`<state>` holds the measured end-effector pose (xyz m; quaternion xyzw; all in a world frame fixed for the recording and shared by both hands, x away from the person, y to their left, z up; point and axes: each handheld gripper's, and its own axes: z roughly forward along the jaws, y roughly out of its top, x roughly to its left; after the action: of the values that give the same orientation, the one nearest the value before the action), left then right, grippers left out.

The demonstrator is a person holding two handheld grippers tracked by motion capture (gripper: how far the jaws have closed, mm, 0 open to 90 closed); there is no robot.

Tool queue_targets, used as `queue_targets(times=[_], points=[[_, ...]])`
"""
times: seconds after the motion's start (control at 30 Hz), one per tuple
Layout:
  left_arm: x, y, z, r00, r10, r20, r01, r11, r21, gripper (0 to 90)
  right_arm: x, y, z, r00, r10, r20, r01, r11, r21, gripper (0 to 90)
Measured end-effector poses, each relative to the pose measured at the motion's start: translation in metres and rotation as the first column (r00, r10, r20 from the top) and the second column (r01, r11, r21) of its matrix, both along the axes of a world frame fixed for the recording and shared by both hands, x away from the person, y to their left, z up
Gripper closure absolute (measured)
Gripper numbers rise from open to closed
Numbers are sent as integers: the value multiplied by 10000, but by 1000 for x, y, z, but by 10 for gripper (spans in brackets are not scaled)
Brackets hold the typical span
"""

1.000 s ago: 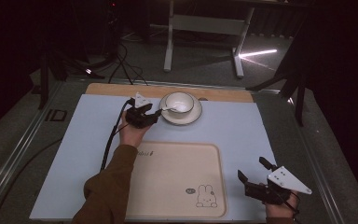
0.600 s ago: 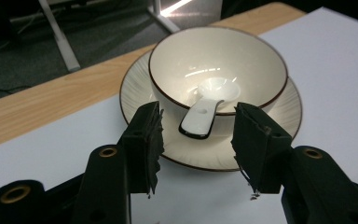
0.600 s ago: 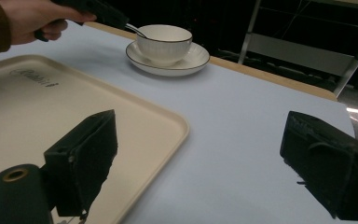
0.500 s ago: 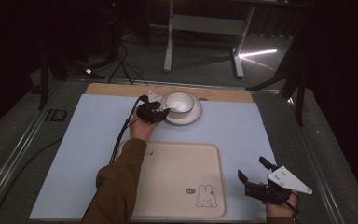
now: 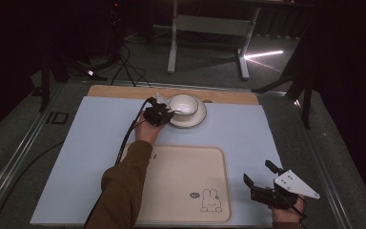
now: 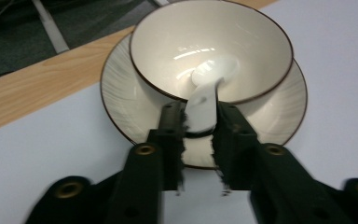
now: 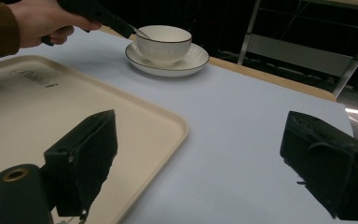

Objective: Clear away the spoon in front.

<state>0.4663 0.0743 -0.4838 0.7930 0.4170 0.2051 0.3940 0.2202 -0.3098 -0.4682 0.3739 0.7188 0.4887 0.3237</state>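
A cream bowl (image 5: 183, 104) with a dark rim stands on a matching saucer (image 5: 198, 119) at the far middle of the table. A white spoon (image 6: 205, 100) rests in the bowl (image 6: 242, 42) with its handle over the near rim. My left gripper (image 5: 167, 112) reaches in from the bowl's left. Its jaws have just been closing, and the left gripper (image 6: 200, 116) is now shut on the spoon's handle. My right gripper (image 5: 258, 172) hovers open at the near right, beside the tray, with nothing between its jaws (image 7: 200, 154).
A cream tray (image 5: 171, 191) with a rabbit print lies at the near middle of the pale blue mat (image 5: 100, 133). A wooden strip (image 5: 228, 97) runs along the mat's far edge. The left gripper's cable (image 5: 126, 138) trails back along the sleeve.
My left hand has moved right to the bowl, and its jaws have shut on the spoon handle. The right gripper has kept still.
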Motion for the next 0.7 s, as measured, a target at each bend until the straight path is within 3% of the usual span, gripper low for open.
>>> queue_targets(times=[0.27,0.7], points=[[2,-3,-1,9999,60,-94,-67,9968,-791,655,0,0,0,10000,-12,6,12,10000,-3,108],[6,-4,-2,9992,224,-342,-261,9935,-1105,709,0,-1,0,10000,-9,12,9,10000,-9,108]])
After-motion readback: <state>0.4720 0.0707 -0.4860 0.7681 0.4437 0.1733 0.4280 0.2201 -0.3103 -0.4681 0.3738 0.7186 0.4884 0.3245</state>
